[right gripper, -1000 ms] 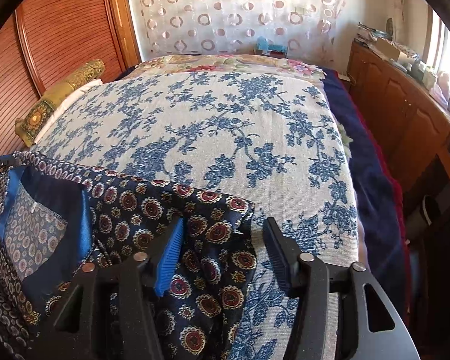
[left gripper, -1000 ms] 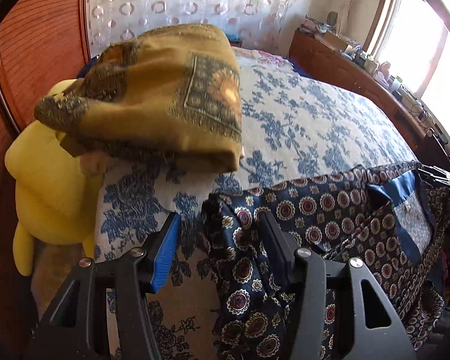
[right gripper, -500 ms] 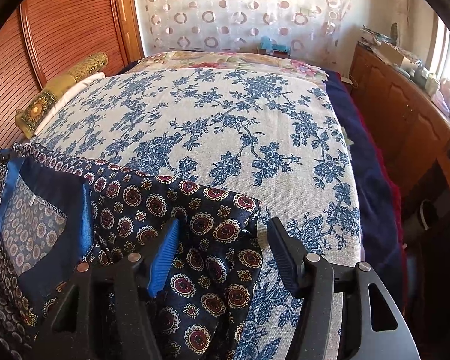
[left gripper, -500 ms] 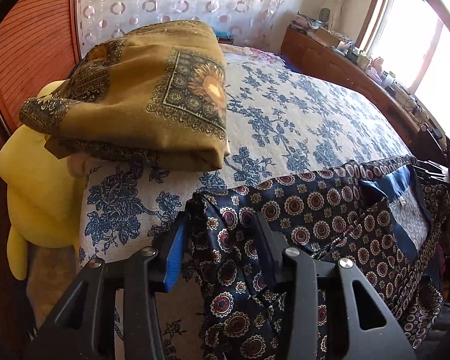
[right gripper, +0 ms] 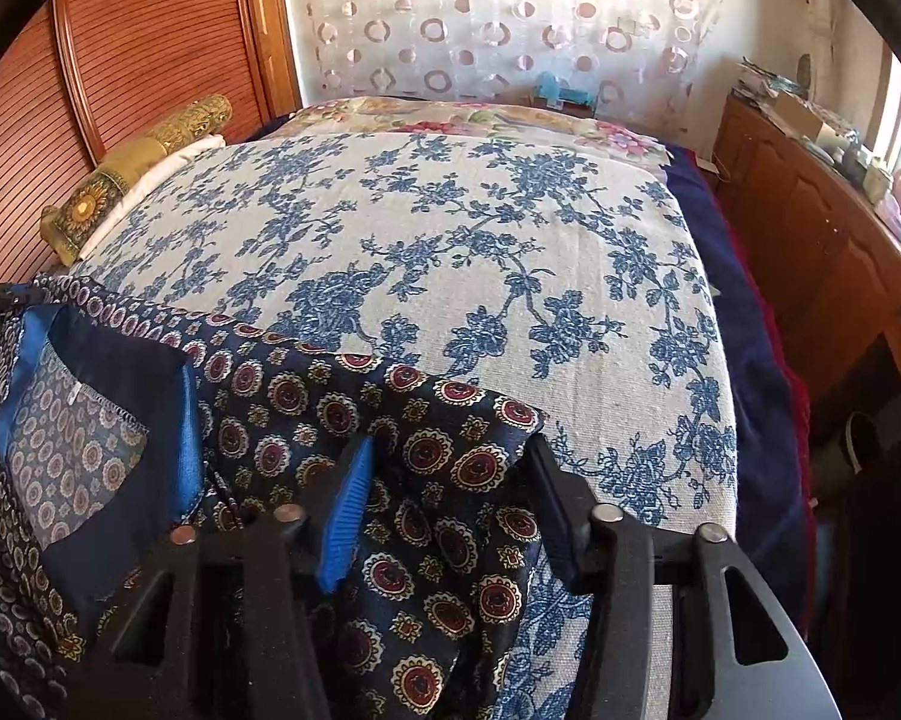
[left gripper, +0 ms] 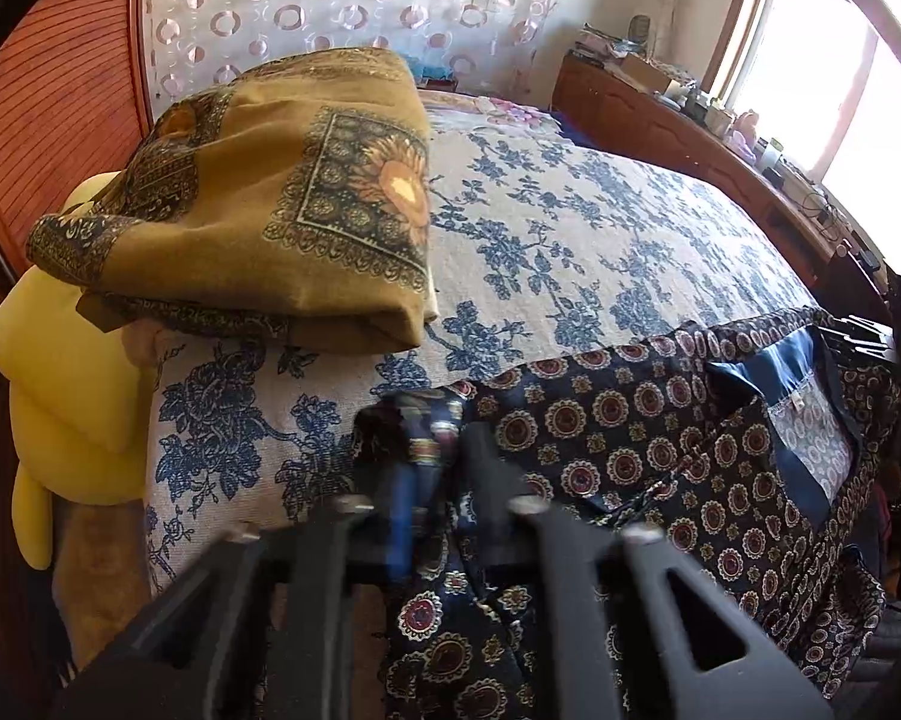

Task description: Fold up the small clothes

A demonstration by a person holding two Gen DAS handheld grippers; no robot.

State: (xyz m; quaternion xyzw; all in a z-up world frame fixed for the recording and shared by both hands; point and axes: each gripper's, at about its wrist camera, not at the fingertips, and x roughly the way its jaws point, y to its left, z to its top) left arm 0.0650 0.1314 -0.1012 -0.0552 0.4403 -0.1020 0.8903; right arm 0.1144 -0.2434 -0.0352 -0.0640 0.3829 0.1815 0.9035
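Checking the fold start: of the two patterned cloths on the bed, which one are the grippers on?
The navy medallion-print garment at the bed's near edge; the left gripper pinches its corner. The mustard sunflower cloth lies folded farther back, untouched.

Motion blur smears the left tongs (left gripper: 435, 462); the patterned garment (left gripper: 630, 450) runs off-frame below.

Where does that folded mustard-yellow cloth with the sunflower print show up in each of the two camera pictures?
Left wrist view: the mustard cloth fills the upper left, lying on the bed's left edge above a yellow cushion.
Right wrist view: the same cloth is small and far off at the left edge, beside the wooden wall.
Shared landmark: the blue lining of the navy patterned garment.
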